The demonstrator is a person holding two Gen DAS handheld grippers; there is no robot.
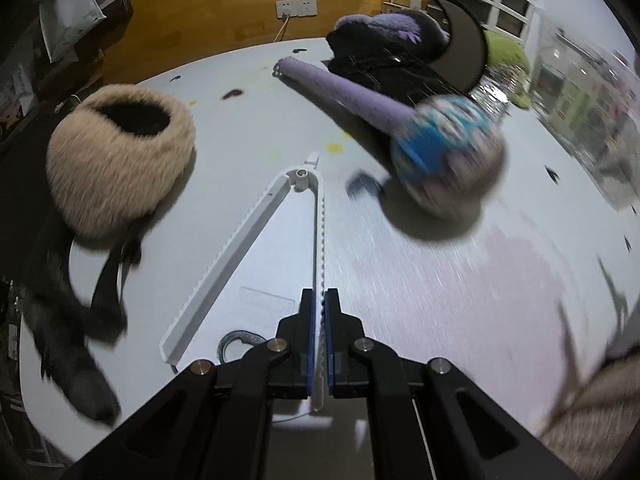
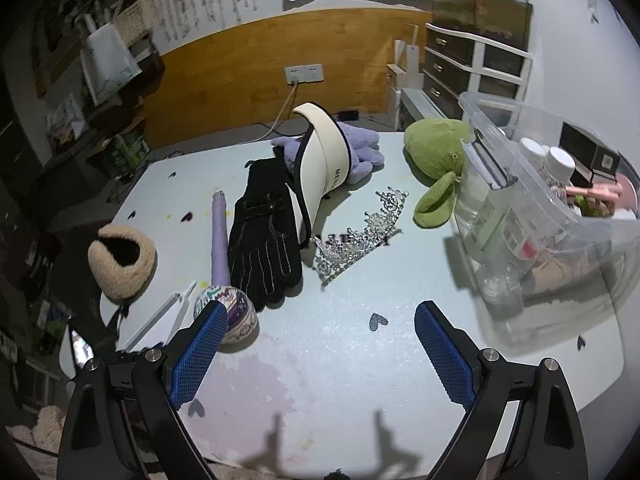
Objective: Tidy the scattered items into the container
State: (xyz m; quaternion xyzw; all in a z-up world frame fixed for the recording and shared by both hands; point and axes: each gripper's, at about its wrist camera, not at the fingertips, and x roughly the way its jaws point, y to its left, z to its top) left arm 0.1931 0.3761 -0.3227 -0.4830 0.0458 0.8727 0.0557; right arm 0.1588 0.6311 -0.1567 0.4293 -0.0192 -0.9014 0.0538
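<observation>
Left claw (image 1: 320, 300) clamps white toothed clip (image 1: 318, 216); right claw (image 2: 320, 322) wide over table (image 2: 360, 360)

White serrated plastic bag-sealing clip (image 1: 316, 240), hinged open in a V, one arm pinched between left fingers (image 1: 307, 344), other arm splayed left. Beige furry earmuff (image 2: 122, 262) at desk's left edge. Patterned ball with lilac fabric handle (image 2: 225, 312) lies just right of clip. Black stitched leather glove (image 2: 264, 236) flat, palm down, partly under white sun visor (image 2: 324, 160). Lilac fluffy glove (image 2: 362, 152) behind visor. Silver crystal tiara (image 2: 360, 232) mid-desk. Green plush toy (image 2: 436, 164) against clear plastic storage bin (image 2: 532, 216), bin holding bottles.
</observation>
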